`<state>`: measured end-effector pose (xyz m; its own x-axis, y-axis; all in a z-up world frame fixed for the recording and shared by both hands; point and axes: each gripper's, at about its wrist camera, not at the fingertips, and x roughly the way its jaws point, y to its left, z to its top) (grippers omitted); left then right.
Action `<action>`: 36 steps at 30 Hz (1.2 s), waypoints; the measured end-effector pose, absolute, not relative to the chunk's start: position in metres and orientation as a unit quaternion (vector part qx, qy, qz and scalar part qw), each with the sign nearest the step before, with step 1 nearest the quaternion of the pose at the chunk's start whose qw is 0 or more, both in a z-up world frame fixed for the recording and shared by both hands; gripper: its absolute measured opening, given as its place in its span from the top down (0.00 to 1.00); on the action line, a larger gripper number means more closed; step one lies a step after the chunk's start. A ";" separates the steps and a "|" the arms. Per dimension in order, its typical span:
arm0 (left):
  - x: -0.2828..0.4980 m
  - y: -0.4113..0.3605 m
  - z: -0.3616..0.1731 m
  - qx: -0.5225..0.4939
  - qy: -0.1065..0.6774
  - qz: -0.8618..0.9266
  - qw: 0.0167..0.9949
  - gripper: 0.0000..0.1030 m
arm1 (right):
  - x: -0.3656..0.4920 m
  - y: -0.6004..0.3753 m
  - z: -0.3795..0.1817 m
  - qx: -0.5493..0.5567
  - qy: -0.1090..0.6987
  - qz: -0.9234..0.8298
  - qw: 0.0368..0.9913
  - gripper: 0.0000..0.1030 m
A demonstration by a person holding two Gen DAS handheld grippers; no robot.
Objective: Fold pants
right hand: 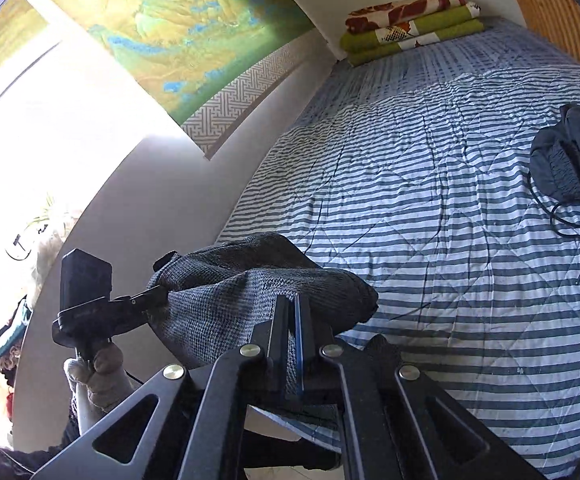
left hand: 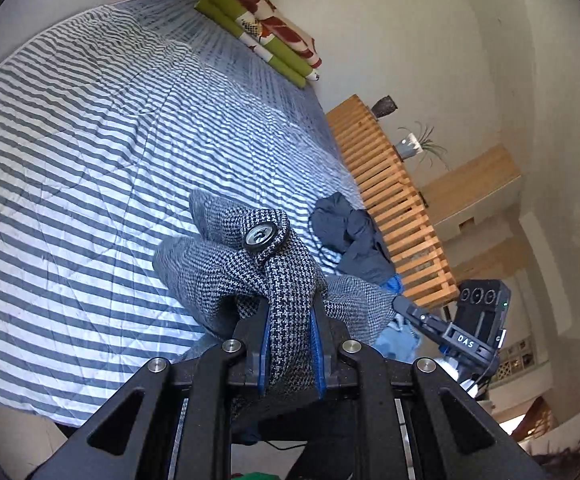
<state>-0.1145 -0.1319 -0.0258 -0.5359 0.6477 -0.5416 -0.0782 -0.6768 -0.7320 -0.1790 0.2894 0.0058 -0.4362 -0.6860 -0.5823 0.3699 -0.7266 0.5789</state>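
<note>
Houndstooth wool pants (left hand: 277,280) are bunched between both tongs, raised over the near edge of a striped quilt (left hand: 89,140). Left wrist view: the left gripper (left hand: 290,344) is clenched on the waistband, blue-edged fingers (left hand: 263,340) pressing a thick fold, with a dark button (left hand: 260,236) just above. Only this view shows a slatted wooden bench (left hand: 390,200) beside the bed and a potted plant (left hand: 414,144) on it; the right tool appears at far right. Right wrist view: the right gripper (right hand: 292,340) is clamped on a thin edge of the same fabric, fingers nearly touching. Only here appear a landscape painting (right hand: 177,28) and a gloved hand (right hand: 101,376) holding the left tool. Both views show folded blankets (right hand: 410,24) and a dark garment (right hand: 570,152) on the quilt.
</note>
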 end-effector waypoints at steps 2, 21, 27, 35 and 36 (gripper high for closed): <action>-0.126 -0.137 -0.038 -0.434 -0.348 0.803 0.213 0.83 | -0.187 0.284 -0.003 0.432 -0.187 -0.826 0.311 0.98; -0.184 -0.196 -0.123 -0.475 -0.387 0.781 0.118 0.83 | -0.238 0.256 -0.068 0.497 -0.181 -0.732 0.430 0.54; -0.184 -0.196 -0.126 -0.477 -0.381 0.783 0.118 0.83 | -0.210 0.268 -0.042 0.463 -0.182 -0.727 0.473 0.45; -0.185 -0.188 -0.120 -0.481 -0.374 0.784 0.122 0.83 | -0.233 0.210 -0.060 0.502 -0.134 -0.721 0.457 0.45; -0.185 -0.187 -0.118 -0.482 -0.373 0.783 0.123 0.83 | -0.237 0.202 -0.062 0.506 -0.116 -0.731 0.442 0.68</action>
<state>-0.1850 -0.1871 -0.1179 -0.5057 0.5525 -0.6625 0.1659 -0.6913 -0.7032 -0.2366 0.2020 -0.0623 -0.0972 -0.7639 -0.6380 0.5280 -0.5830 0.6175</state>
